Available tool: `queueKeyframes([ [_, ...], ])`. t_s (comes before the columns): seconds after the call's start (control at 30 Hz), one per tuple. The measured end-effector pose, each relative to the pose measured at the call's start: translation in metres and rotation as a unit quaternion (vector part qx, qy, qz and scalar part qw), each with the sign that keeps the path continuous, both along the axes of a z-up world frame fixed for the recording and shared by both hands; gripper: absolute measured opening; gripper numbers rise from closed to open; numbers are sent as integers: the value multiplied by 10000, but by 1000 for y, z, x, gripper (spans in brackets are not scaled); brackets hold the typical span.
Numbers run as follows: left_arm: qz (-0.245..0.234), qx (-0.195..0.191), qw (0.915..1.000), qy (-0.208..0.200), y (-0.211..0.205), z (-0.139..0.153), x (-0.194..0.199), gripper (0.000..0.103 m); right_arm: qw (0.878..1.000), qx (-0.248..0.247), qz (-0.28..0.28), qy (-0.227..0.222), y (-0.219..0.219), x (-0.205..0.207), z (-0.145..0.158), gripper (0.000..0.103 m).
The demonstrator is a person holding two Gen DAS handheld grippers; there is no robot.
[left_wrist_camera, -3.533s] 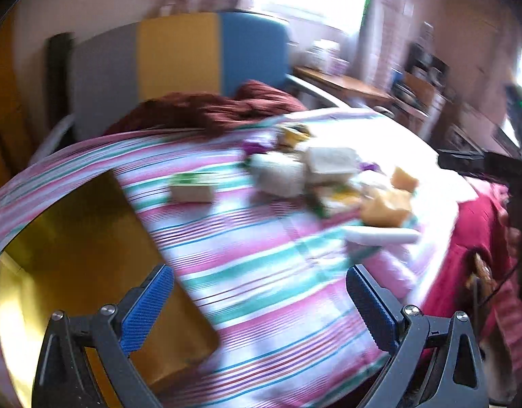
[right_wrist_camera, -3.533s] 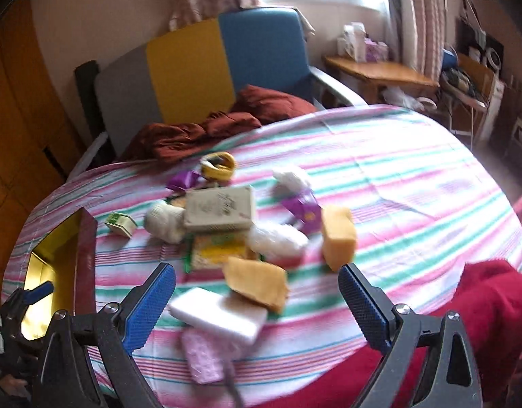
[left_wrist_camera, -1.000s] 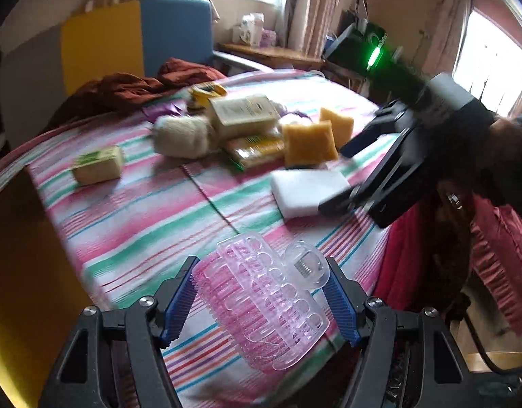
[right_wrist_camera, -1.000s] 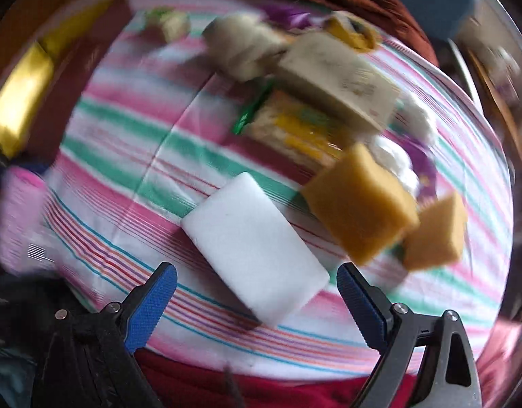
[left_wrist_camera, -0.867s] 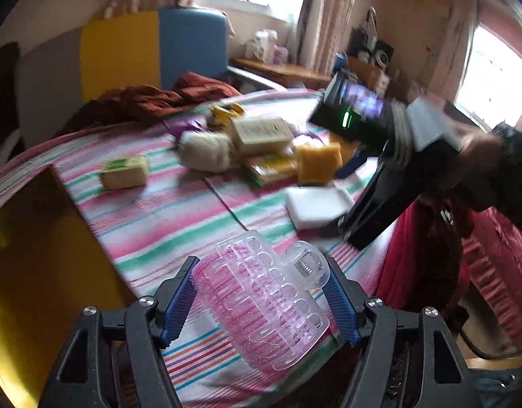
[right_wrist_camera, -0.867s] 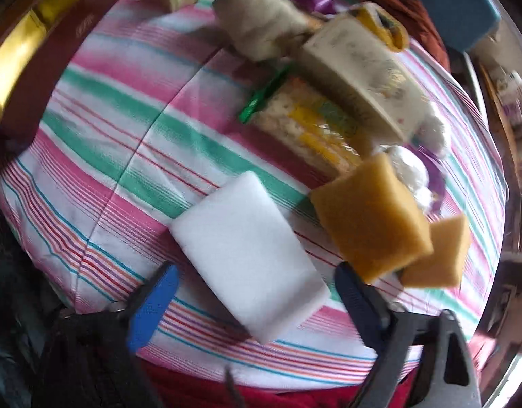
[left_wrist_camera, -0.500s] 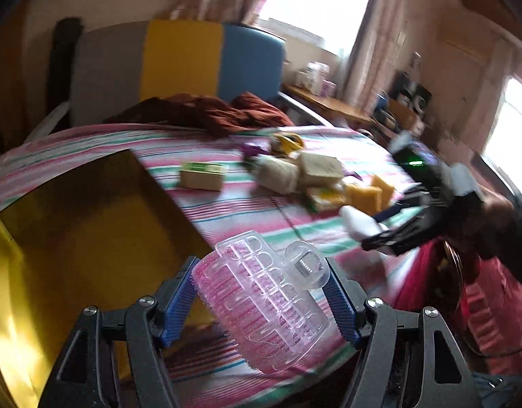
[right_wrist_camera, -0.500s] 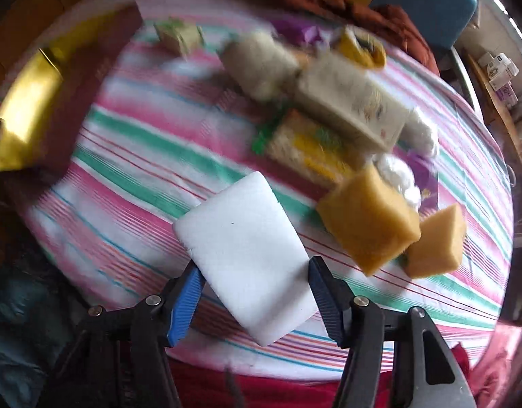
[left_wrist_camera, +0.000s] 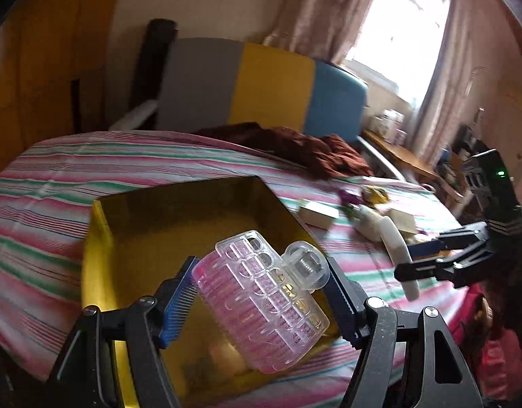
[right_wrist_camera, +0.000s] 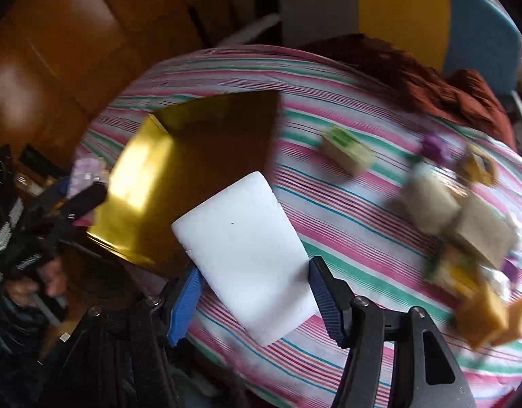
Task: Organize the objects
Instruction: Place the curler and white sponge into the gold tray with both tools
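While your left gripper pinches the clear-and-pink plastic brush above the gold box, your right gripper, its jaws just closed, clamps the white foam block over the striped tabletop. The block is probably light and squashy, so keep your hold across its middle.

The left claw sits at the bottom middle of its own view, and its two blue pads squeeze a pink see-through brush. In the other view the left claw shows at the left edge, with a hand under it (blurry). The right claw sits at the bottom middle of its view. Its jaws have just been closing, and they now pinch a white block. The right claw also shows at the right side of the left view.
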State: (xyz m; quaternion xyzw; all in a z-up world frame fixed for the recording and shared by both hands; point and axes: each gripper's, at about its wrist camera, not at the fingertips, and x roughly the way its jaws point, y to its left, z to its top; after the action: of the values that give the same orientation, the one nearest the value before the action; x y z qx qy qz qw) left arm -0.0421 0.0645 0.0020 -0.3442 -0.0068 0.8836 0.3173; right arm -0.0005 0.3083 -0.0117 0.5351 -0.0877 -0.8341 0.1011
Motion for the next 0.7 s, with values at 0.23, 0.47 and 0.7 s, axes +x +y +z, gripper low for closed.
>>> queueKeyframes([
  [0.23, 587, -175, 9981, -70, -24, -5, -32, 81, 9989, -421, 189, -27, -50, -39, -9, 77],
  [0.47, 1285, -412, 9908, 40, -44, -6, -39, 95, 9970, -661, 390, 106, -81, -50, -14, 84],
  [0.7, 1890, -650, 9798, 119, -59, -9, -26, 99, 9969, 265, 208, 708, -92, -35, -13, 84],
])
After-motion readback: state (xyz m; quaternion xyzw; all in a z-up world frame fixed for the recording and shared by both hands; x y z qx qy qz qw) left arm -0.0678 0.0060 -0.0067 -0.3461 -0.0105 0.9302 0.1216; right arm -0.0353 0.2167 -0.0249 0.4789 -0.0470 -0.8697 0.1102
